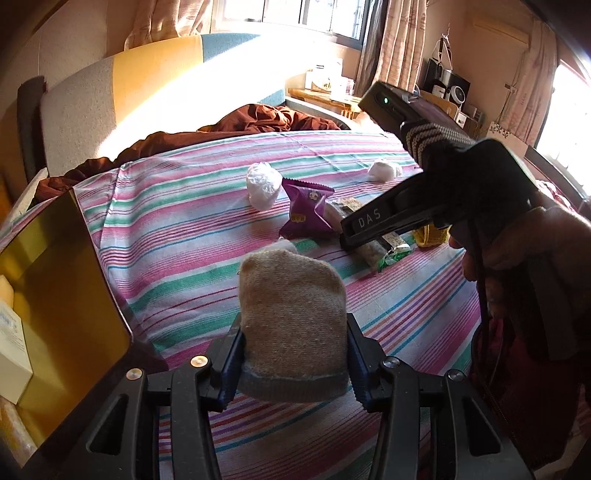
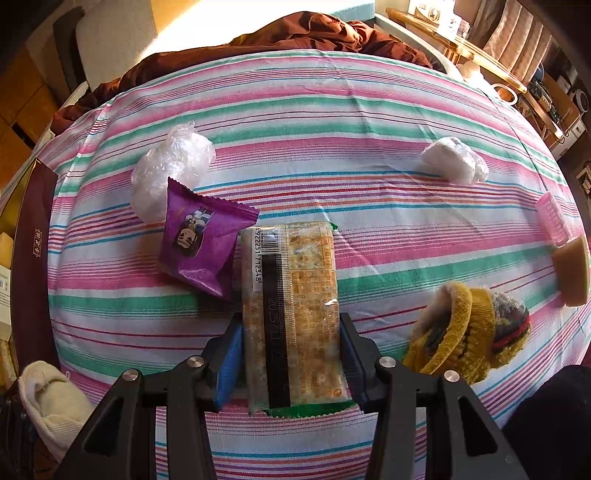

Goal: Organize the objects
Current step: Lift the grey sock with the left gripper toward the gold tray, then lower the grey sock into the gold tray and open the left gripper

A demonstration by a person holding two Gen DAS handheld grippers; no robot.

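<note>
Striped bedspread [image 2: 369, 110] in pink, green and white, seen from 2 wrist cameras.

Left gripper [image 1: 293, 354]: jaws pinching a beige sock [image 1: 291, 314], its grey cuff down between the 2 blue pads, its rounded toe standing upright above them. Raised over the near part of the bedspread, just beside an open gold-lined box [image 1: 62, 280] at the left edge.

Right gripper [image 2: 291, 354]: jaws closed against the 2 long sides of a cracker packet [image 2: 291, 295], barcode face up. Packet lying lengthwise between the fingers, near end reaching back past the pads, far end pointing toward the middle of the bedspread.

Purple snack pouch [image 2: 201, 240] touching the packet's left side, near its far end. Crumpled clear plastic bag [image 2: 170, 162] just behind the pouch. Second small white plastic-wrapped bundle [image 2: 452, 160] well apart, toward the far right. Mustard striped sock [image 2: 469, 332] bunched near the right side of the right gripper. Pink hair roller [image 2: 552, 218] and a tan block [image 2: 572, 273] at the right edge. Brown duvet [image 2: 295, 33] heaped along the far edge.
</note>
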